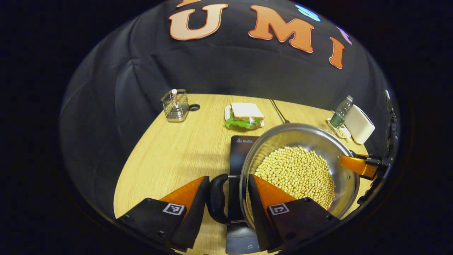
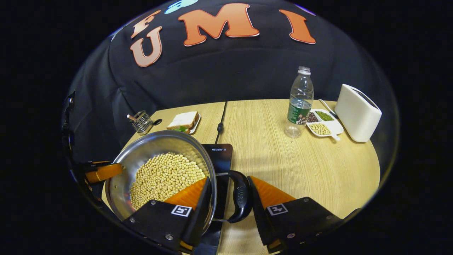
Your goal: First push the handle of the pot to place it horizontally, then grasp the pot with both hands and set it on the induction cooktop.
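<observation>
A steel pot (image 1: 318, 136) full of soybeans (image 1: 297, 170) is over the black induction cooktop (image 1: 240, 148); I cannot tell whether it rests on it. My left gripper (image 1: 227, 177) is shut on the pot's black left handle (image 1: 216, 198), one finger outside the handle and one inside the rim. In the right gripper view, my right gripper (image 2: 227, 177) holds the pot (image 2: 141, 156) by its other handle (image 2: 242, 198) the same way, above the cooktop (image 2: 221, 156). Each view shows the other gripper's finger at the pot's far rim.
On the wooden table (image 2: 283, 166) behind the pot are a sandwich on a plate (image 1: 244, 116), a wire basket (image 1: 175, 105), a water bottle (image 2: 299, 102), a divided dish of beans (image 2: 322, 124) and a white toaster (image 2: 357, 113). A cable (image 2: 220, 124) runs back from the cooktop.
</observation>
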The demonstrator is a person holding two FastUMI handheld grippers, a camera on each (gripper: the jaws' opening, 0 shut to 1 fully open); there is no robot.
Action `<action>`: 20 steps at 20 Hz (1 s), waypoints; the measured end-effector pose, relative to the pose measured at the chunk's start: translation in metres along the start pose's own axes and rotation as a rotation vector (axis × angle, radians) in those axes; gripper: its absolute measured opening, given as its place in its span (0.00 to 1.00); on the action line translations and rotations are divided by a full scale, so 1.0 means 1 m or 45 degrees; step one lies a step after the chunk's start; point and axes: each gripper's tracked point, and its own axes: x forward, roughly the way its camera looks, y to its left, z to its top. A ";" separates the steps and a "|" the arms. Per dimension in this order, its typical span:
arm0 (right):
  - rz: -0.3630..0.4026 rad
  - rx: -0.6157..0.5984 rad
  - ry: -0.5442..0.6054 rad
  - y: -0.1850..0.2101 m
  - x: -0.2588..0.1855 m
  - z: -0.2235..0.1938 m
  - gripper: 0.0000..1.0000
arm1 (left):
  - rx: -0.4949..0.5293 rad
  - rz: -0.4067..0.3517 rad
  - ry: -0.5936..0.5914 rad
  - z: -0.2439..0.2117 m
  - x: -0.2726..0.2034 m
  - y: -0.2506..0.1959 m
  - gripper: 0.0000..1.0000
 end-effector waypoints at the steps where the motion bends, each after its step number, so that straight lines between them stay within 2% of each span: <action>1: 0.009 0.004 -0.037 0.000 -0.006 0.008 0.65 | -0.001 -0.009 -0.055 0.018 -0.018 -0.006 0.77; 2: 0.008 0.000 -0.085 -0.002 -0.012 0.018 0.76 | -0.005 -0.021 -0.118 0.034 -0.039 -0.013 0.84; 4: -0.032 -0.032 -0.189 -0.015 -0.029 0.041 0.92 | -0.012 -0.042 -0.245 0.071 -0.078 -0.023 1.00; 5: -0.051 -0.046 -0.247 -0.021 -0.039 0.055 0.94 | -0.015 -0.053 -0.311 0.088 -0.095 -0.030 1.00; 6: -0.069 -0.057 -0.305 -0.027 -0.054 0.070 0.94 | -0.008 -0.057 -0.377 0.106 -0.114 -0.034 0.96; 9: -0.101 -0.080 -0.468 -0.044 -0.120 0.113 0.94 | -0.002 -0.021 -0.542 0.155 -0.174 -0.039 1.00; 12: -0.144 -0.125 -0.627 -0.066 -0.187 0.150 0.93 | -0.014 0.042 -0.672 0.189 -0.229 -0.036 0.98; 15: -0.160 -0.143 -0.776 -0.078 -0.251 0.172 0.93 | -0.022 0.105 -0.810 0.222 -0.280 -0.023 0.96; 18: -0.158 -0.134 -0.854 -0.090 -0.291 0.181 0.93 | -0.085 0.098 -0.898 0.232 -0.322 -0.023 0.96; 20: -0.186 -0.138 -0.888 -0.101 -0.310 0.183 0.94 | -0.115 0.108 -0.935 0.239 -0.344 -0.017 0.99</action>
